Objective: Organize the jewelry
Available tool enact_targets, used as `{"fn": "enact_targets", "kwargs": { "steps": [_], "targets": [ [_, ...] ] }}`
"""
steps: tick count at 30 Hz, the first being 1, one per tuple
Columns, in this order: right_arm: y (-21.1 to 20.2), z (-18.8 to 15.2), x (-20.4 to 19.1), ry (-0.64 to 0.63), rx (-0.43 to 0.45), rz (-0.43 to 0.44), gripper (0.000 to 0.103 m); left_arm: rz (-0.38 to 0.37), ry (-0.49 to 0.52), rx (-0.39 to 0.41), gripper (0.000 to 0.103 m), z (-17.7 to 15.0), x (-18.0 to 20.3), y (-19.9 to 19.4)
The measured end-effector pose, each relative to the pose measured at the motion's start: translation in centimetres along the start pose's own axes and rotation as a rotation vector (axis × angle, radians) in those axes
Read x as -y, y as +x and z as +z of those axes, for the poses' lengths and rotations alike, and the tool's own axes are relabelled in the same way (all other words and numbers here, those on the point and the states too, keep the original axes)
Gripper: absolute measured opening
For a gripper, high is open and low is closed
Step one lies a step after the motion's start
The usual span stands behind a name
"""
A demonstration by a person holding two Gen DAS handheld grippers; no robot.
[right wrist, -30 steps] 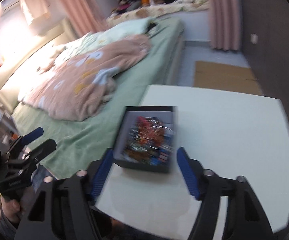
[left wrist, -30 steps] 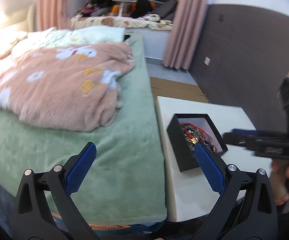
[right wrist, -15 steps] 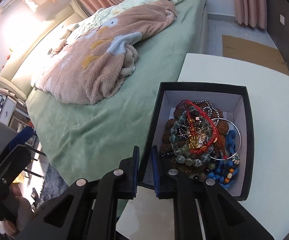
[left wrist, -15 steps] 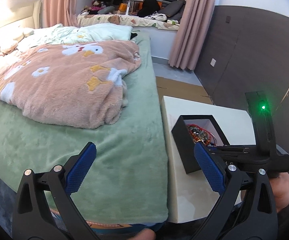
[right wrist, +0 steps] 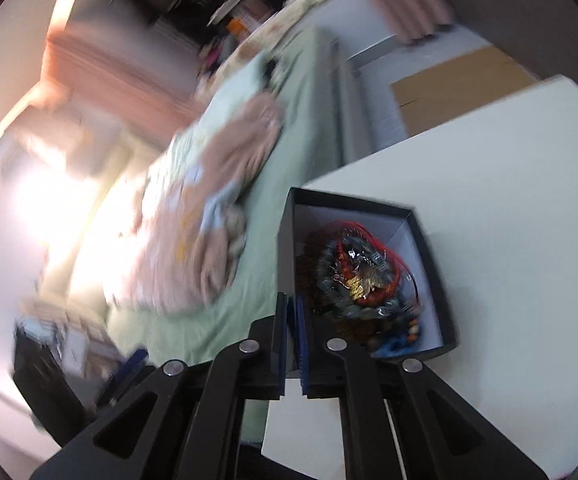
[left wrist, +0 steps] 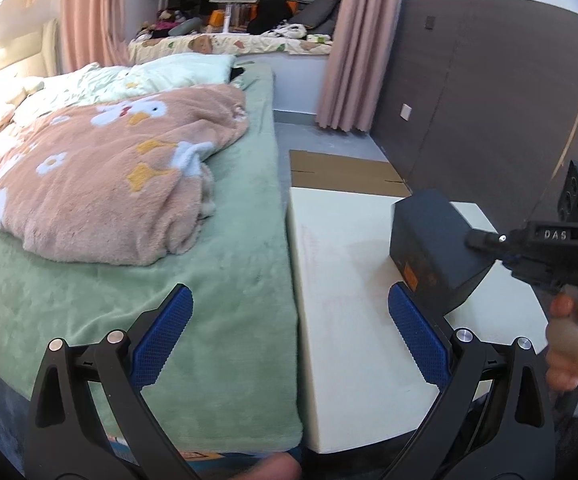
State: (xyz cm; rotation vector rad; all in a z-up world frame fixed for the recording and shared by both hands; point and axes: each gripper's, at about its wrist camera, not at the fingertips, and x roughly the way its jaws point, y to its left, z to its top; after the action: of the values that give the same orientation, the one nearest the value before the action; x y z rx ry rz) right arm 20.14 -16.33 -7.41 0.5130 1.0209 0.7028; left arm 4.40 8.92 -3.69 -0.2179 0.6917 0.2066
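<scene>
- Since half a second ago, the black box [left wrist: 435, 256] has been lifted and tipped, its underside now shown to the left camera.
- The left gripper [left wrist: 289, 336] is held released over the bed edge [left wrist: 225, 280], idle.
- The right gripper [right wrist: 292, 344] is clenched on the box wall, presumably so the jewelry [right wrist: 361, 276] inside can be poured onto the white table [right wrist: 509, 200].

Black jewelry box [right wrist: 369, 280], lidless, white-lined interior. It is tilted, raised off the white counter [right wrist: 509, 200] on one side; the left view shows its dark underside [left wrist: 433, 252] with an orange label. One side wall is pinched between the fingers [right wrist: 279, 328] of the right gripper [right wrist: 292, 344]. Inside lies a tangled heap of jewelry [right wrist: 365, 276]: red cords, grey-green bead strands, gold pieces, blue beads near the lower corner
</scene>
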Motion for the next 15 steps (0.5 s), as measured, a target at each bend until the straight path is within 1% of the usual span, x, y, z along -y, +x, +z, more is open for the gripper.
{"fn": "enact_targets", "kwargs": {
  "steps": [1, 2, 3, 4, 5, 7, 8, 9, 13, 15],
  "targets": [
    [-0.8, 0.1, 1.1, 0.032, 0.017, -0.024, 0.014, -0.002, 0.008, 0.007, 0.098, 0.0, 0.3, 0.0],
    [-1.4, 0.2, 2.0, 0.056, 0.028, -0.030, 0.018, -0.003, 0.015, 0.011, 0.098, 0.0, 0.6, 0.0],
    [-2.0, 0.2, 3.0, 0.081, 0.037, -0.023, 0.025, -0.005, 0.025, 0.009, 0.098, 0.0, 1.0, 0.1],
    [-2.7, 0.1, 3.8, 0.098, 0.053, -0.009, 0.046, -0.007, 0.029, 0.001, 0.098, 0.0, 1.2, 0.3],
    [-3.3, 0.1, 4.2, 0.104, 0.074, -0.006, 0.062, -0.011, 0.033, -0.006, 0.098, 0.1, 1.4, 0.5],
    [-4.0, 0.2, 4.3, 0.074, 0.102, -0.023, 0.067, -0.023, 0.041, -0.018, 0.098, 0.1, 1.9, 0.8],
    [-4.0, 0.3, 4.3, 0.063, 0.102, -0.016, 0.071, -0.022, 0.045, -0.022, 0.098, 0.0, 2.1, 0.9],
    [-4.0, 0.4, 4.4, 0.062, 0.100, -0.004, 0.073, -0.015, 0.051, -0.024, 0.098, 0.0, 2.4, 1.0],
    [-3.1, 0.7, 4.5, 0.046, 0.086, 0.024, 0.074, -0.009, 0.058, -0.011, 0.098, -0.1, 2.7, 0.9],
    [-2.8, 0.8, 5.0, 0.054, 0.075, 0.048, 0.074, -0.034, 0.065, 0.014, 0.098, -0.1, 2.9, 0.5]
  ]
}}
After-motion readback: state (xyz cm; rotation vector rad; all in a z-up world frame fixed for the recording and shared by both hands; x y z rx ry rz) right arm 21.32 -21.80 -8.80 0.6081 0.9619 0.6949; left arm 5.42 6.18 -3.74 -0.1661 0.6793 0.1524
